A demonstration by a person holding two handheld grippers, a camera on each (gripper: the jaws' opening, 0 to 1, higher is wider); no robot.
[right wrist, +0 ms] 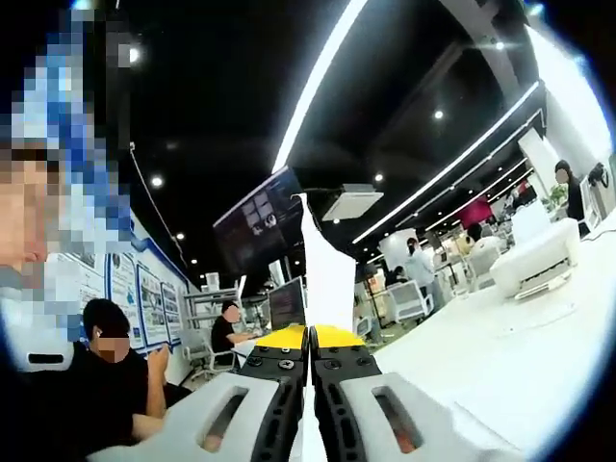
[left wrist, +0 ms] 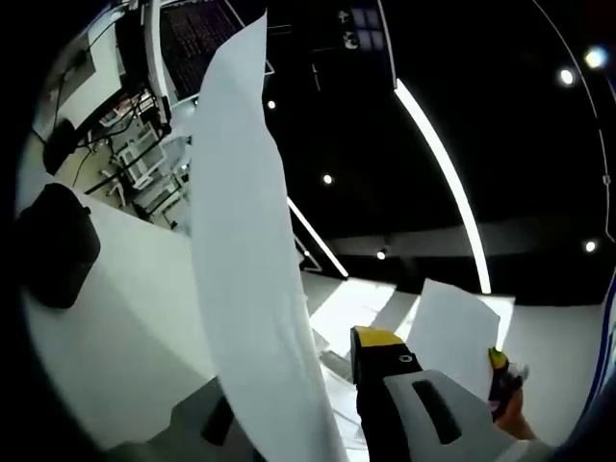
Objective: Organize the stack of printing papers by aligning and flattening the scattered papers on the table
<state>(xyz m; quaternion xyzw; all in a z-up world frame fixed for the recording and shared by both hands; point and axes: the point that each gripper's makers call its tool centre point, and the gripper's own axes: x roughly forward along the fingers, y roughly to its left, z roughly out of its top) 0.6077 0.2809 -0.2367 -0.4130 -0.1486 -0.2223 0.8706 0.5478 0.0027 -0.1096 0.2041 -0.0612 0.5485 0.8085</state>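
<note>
Paper sheets were held aloft.
A sheet was pinched edge-on by the right gripper; the left gripper's grip cannot be told.

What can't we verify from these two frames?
- Left gripper's own jaws: left gripper view, hidden behind the held paper sheet.
- Table stack: cut off and blurred.
- Right gripper: jaws shut on a sheet seen edge-on, so sheet count unclear.
- Wall posters: too small to read.
</note>
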